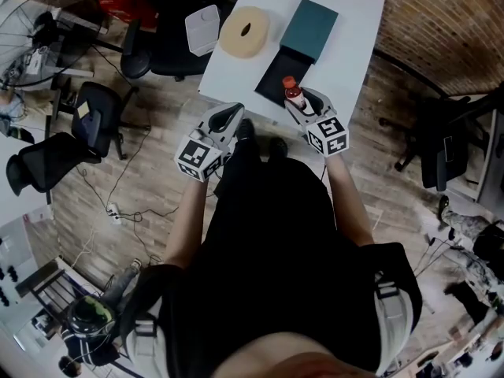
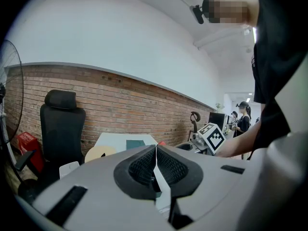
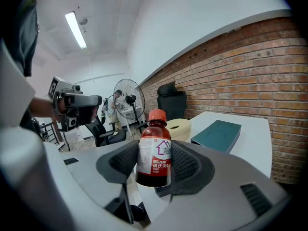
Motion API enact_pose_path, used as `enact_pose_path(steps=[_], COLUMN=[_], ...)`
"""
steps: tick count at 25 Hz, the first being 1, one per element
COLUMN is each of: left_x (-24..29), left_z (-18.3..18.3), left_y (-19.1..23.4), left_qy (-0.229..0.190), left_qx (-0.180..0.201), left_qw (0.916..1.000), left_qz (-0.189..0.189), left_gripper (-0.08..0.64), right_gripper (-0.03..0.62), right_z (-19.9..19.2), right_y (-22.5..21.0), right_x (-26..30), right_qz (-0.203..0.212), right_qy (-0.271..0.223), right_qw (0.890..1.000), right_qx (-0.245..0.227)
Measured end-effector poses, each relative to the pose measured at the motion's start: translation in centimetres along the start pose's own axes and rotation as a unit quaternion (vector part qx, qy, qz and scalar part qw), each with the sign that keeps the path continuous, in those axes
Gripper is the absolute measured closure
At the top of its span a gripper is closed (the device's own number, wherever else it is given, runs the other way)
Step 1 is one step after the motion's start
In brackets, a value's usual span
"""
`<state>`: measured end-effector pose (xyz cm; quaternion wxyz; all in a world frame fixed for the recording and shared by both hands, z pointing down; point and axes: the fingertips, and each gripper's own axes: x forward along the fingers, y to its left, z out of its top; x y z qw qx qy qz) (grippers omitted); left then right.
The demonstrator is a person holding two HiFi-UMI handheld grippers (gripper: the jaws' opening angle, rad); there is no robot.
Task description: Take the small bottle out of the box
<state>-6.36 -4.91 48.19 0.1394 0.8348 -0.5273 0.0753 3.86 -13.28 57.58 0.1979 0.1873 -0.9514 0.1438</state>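
Right gripper view: right gripper (image 3: 155, 147) tight on upright small bottle (image 3: 154, 163).

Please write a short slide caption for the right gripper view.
Right gripper holds a small red-capped bottle upright between its jaws; teal box on table behind.

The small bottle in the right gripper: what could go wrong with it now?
1. The small bottle is pinched only at its label by the right gripper near the table edge; it may slip and fall to the floor.
2. Lowering it could knock the open black box.
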Motion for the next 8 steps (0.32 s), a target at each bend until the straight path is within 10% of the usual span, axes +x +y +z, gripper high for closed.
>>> enact_pose_path(steps=[8], left_x=[0.8], left_z=[0.5], left_y=[-1.1], left_qy=[-0.004], left_qx=[0.006], left_qw=[0.9999], left_qz=[0.008], left_gripper=[0.538], right_gripper=[0.380], right_z=[0.0], right_y=[-1.3], right_x=[-1.1], right_qz=[0.001], right_qy=[-0.004], right_qw=[1.000], right_qx=[-0.005])
